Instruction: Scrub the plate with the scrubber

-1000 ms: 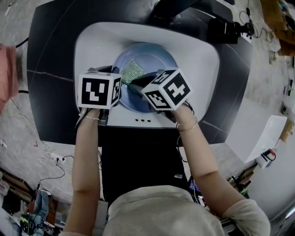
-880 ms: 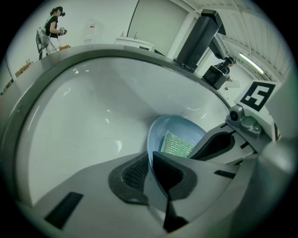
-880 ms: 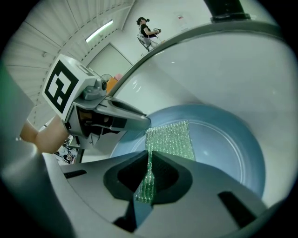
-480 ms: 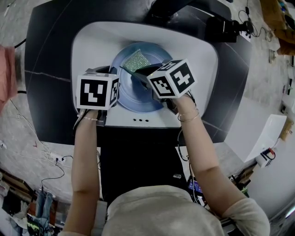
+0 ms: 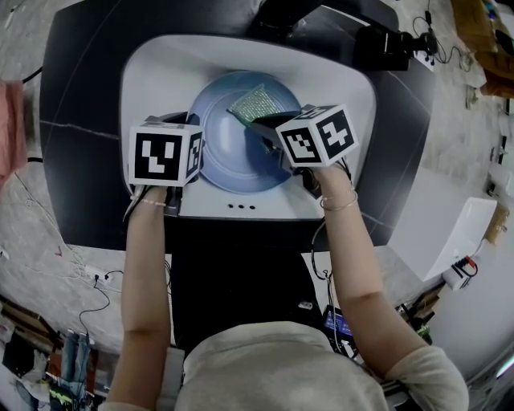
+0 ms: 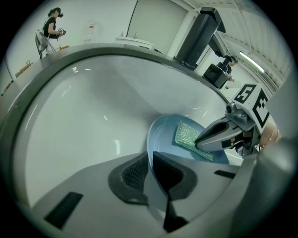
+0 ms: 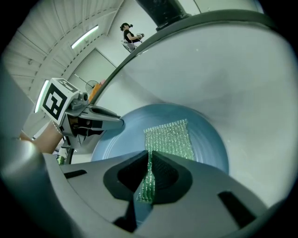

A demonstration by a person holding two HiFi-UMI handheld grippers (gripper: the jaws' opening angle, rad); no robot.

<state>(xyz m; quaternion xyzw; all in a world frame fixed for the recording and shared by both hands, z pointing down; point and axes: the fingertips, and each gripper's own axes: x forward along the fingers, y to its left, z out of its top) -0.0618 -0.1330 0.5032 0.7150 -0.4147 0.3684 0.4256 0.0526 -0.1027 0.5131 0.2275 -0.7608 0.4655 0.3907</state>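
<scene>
A blue plate lies tilted in the white sink. My left gripper is shut on the plate's left rim; in the left gripper view the rim runs between the two pads. A green mesh scrubber lies flat against the plate's far right part. My right gripper is shut on the scrubber's near edge, and in the right gripper view the scrubber spreads out over the plate from between the pads. The left gripper shows at the left of that view.
A black counter surrounds the sink. A dark faucet stands at the sink's far side, close behind the plate. A black device with cables sits at the back right. Three small holes mark the sink's near rim.
My right gripper has slid the scrubber across the plate, away from me and to the right. The left gripper has kept its hold on the rim, almost still.
</scene>
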